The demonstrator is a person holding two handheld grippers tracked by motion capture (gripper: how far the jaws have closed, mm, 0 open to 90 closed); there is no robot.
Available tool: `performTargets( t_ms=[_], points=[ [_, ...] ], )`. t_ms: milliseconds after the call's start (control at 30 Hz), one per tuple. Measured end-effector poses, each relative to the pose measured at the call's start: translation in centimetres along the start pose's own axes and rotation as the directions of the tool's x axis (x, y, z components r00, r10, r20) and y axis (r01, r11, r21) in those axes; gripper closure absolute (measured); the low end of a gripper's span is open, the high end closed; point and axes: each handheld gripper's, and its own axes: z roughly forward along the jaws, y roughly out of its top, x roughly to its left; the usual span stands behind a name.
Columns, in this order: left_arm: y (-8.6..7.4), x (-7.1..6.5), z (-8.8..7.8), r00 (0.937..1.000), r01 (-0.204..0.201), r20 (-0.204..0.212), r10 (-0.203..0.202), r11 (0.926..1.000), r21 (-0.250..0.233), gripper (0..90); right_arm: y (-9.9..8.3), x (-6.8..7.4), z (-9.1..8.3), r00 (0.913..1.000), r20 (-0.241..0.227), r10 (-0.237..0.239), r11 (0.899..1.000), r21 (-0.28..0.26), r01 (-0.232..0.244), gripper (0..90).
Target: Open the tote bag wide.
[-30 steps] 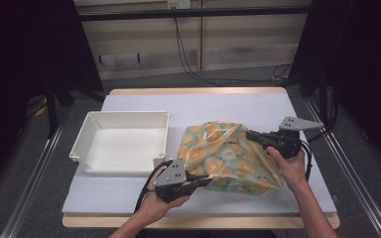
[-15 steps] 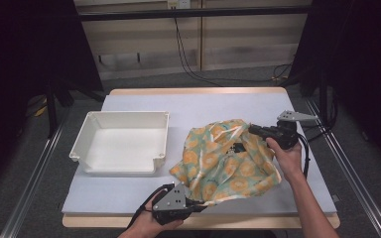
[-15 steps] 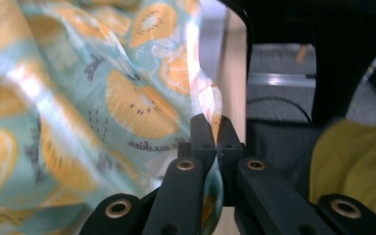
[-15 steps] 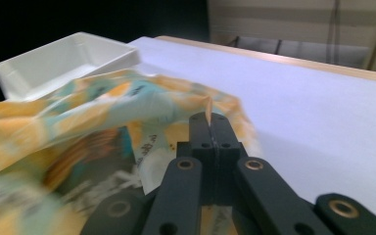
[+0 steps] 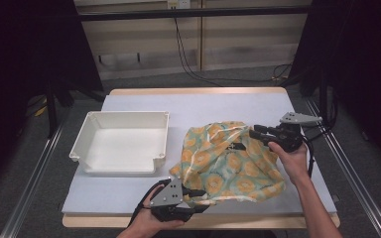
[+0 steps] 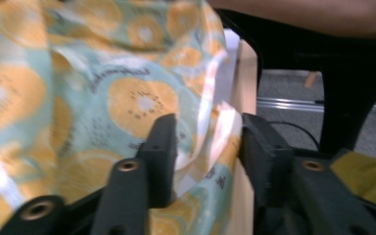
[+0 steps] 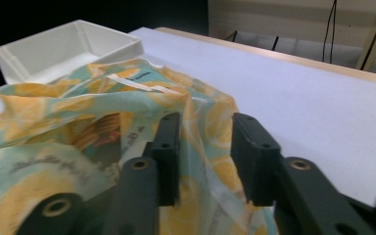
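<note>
A thin plastic bag [image 5: 228,163], teal with orange fruit-slice prints, lies spread and crumpled on the right half of the table. At the bag's near corner by the table's front edge, my left gripper [image 5: 198,199] has just been opening. In the left gripper view, the left gripper [image 6: 208,142] has its jaws apart with the edge of the bag [image 6: 78,88] hanging loose between them. My right gripper [image 5: 256,133] is at the bag's far right edge and has also just been opening. In the right gripper view, the right gripper [image 7: 205,139] has film of the bag [image 7: 54,122] slack between its pads.
An empty white tray [image 5: 124,119] stands on the left half of the white table mat [image 5: 203,106], close to the bag's left edge. The right gripper view shows the tray [image 7: 63,49] at the upper left. Metal rails run along both table sides.
The left gripper drew back to the front edge and the right one moved toward the far right, pulling the bunched bag out flatter. Both pairs of jaws then parted.
</note>
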Motion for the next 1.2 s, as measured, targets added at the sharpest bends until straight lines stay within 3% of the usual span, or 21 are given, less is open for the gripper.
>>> performTargets(
  t_ms=[100,233,367,433,500,533,600,667,700,833,900,1000,1067,1200],
  points=[
    [0.7,0.5,-0.8,0.9998,0.012,-0.014,-0.013,0.999,-0.044,51.8,0.1,0.5,-2.1,0.9998,0.012,-0.014,1.0,-0.011,0.014,57.2],
    [1.5,1.6,-2.1,0.9989,0.028,-0.035,-0.032,0.9949,-0.096,52.6,0.1,1.5,-3.9,0.9992,0.016,-0.038,0.999,-0.031,0.038,58.5],
    [1.8,2.4,-2.0,0.9973,0.035,-0.062,-0.04,0.9952,-0.092,65.0,0.0,2.7,-4.9,0.9986,-0.01,-0.053,0.998,-0.041,0.052,67.1],
    [1.6,3.4,-1.0,0.9934,0.046,-0.102,-0.053,0.9962,-0.075,67.6,-0.3,3.7,-5.1,0.9962,-0.047,-0.074,0.997,-0.04,0.072,75.1],
    [1.6,5.1,0.5,0.9844,0.046,-0.168,-0.052,0.9982,-0.039,69.3,-0.8,5.1,-4.6,0.992,-0.072,-0.103,0.995,-0.001,0.104,79.1],
    [1.6,5.1,0.5,0.9844,0.046,-0.168,-0.052,0.9982,-0.039,68.9,-0.8,5.1,-4.6,0.992,-0.072,-0.103,0.995,-0.001,0.104,79.1],
    [1.4,6.6,1.4,0.9785,0.073,-0.19,-0.08,0.9964,-0.044,68.4,-1.3,5.5,-3.9,0.9906,-0.07,-0.118,0.992,0.042,0.121,78.0],
    [1.1,7.5,2.0,0.9759,0.104,-0.189,-0.108,0.9941,-0.032,63.7,-1.9,5.3,-3.2,0.9906,-0.048,-0.128,0.988,0.081,0.132,74.3],
    [0.7,8.0,2.5,0.9704,0.108,-0.218,-0.103,0.9942,0.008,57.3,-2.6,4.9,-2.5,0.9912,-0.035,-0.128,0.985,0.11,0.131,67.0],
    [-0.3,8.6,3.5,0.9671,0.139,-0.217,-0.133,0.9902,0.015,50.4,-3.5,4.4,-1.8,0.9902,0.008,-0.14,0.981,0.138,0.137,57.2],
    [-0.6,8.7,3.8,0.973,0.124,-0.2,-0.115,0.9916,0.034,44.9,-4.2,3.8,-1.4,0.9914,0.019,-0.129,0.98,0.156,0.125,52.6],
    [-0.8,8.5,4.3,0.9756,0.118,-0.192,-0.106,0.9915,0.053,40.5,-4.5,3.6,-1.2,0.993,0.005,-0.118,0.982,0.147,0.116,50.2],
    [-1.0,8.4,4.7,0.9756,0.109,-0.199,-0.094,0.9917,0.068,36.2,-4.8,3.6,-0.8,0.9923,0.015,-0.123,0.978,0.172,0.119,48.4],
    [-1.2,8.3,4.8,0.976,0.085,-0.209,-0.062,0.9911,0.103,36.1,-5.1,3.4,-0.1,0.992,0.021,-0.125,0.975,0.187,0.119,47.6]
  ],
)
